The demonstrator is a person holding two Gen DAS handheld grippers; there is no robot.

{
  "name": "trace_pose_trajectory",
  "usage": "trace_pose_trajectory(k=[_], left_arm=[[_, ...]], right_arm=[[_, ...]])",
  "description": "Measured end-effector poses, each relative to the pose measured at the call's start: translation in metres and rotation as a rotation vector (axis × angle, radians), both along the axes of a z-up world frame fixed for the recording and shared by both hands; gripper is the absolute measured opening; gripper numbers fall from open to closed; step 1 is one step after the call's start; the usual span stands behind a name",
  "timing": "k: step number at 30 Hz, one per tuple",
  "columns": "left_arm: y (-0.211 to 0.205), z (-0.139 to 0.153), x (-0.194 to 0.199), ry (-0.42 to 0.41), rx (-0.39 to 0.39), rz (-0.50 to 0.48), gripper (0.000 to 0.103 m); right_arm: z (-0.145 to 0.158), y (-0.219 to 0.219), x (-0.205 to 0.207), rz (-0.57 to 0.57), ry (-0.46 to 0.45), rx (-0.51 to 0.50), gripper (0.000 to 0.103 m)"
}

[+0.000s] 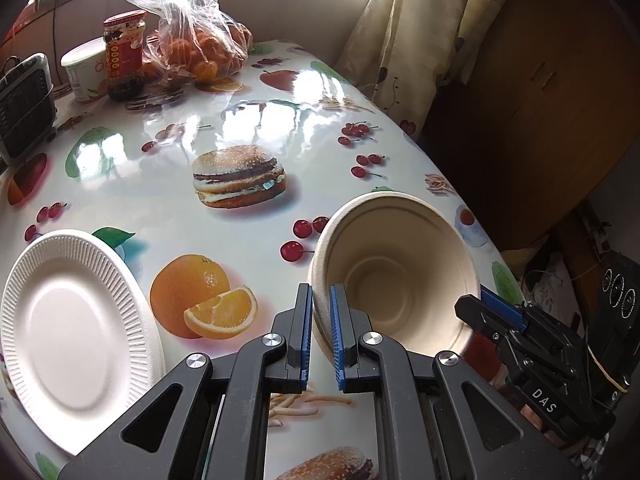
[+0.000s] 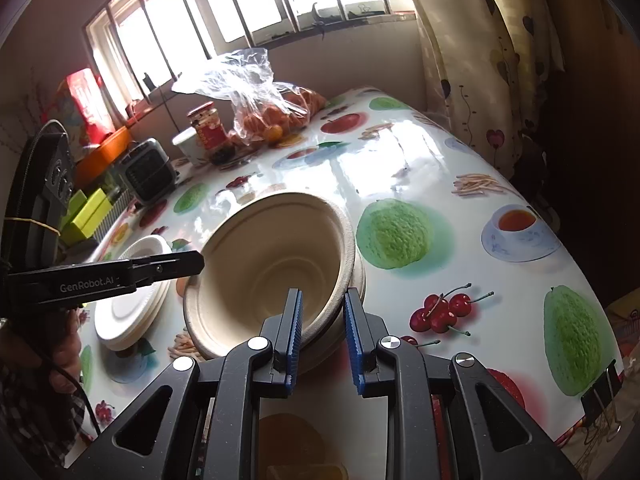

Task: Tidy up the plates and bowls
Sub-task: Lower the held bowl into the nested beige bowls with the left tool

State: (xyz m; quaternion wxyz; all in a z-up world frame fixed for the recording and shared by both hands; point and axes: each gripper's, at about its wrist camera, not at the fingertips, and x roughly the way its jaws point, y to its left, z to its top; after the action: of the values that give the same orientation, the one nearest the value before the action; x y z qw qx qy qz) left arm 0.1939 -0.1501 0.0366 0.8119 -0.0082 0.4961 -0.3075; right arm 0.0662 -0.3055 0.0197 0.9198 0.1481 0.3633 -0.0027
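1. Left hand-held gripper (image 1: 321, 328) pinches near rim of tan bowl (image 1: 400, 276).
2. Right hand-held gripper (image 2: 322, 332) clamps the bowl's opposite rim; bowl tilted above worktop (image 1: 160, 208).
3. White plates (image 1: 68, 336) stacked on worktop, left of bowl, apart.

Daylight is pouring through a barred window (image 2: 224, 20) and glaring off the fruit-print tablecloth (image 2: 400, 152). A patterned curtain (image 2: 472, 60) is hanging beside what looks like a wooden cabinet (image 1: 540, 100).
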Motion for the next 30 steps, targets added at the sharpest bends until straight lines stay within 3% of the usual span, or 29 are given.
trace_pose_trajectory(k=[30], left_arm=[[0.0003,-0.0029,0.0004,0.012,-0.002,0.008,0.009]], right_arm=[[-0.0039,-0.0009,-0.0006,-0.003,0.003,0.004,0.020]])
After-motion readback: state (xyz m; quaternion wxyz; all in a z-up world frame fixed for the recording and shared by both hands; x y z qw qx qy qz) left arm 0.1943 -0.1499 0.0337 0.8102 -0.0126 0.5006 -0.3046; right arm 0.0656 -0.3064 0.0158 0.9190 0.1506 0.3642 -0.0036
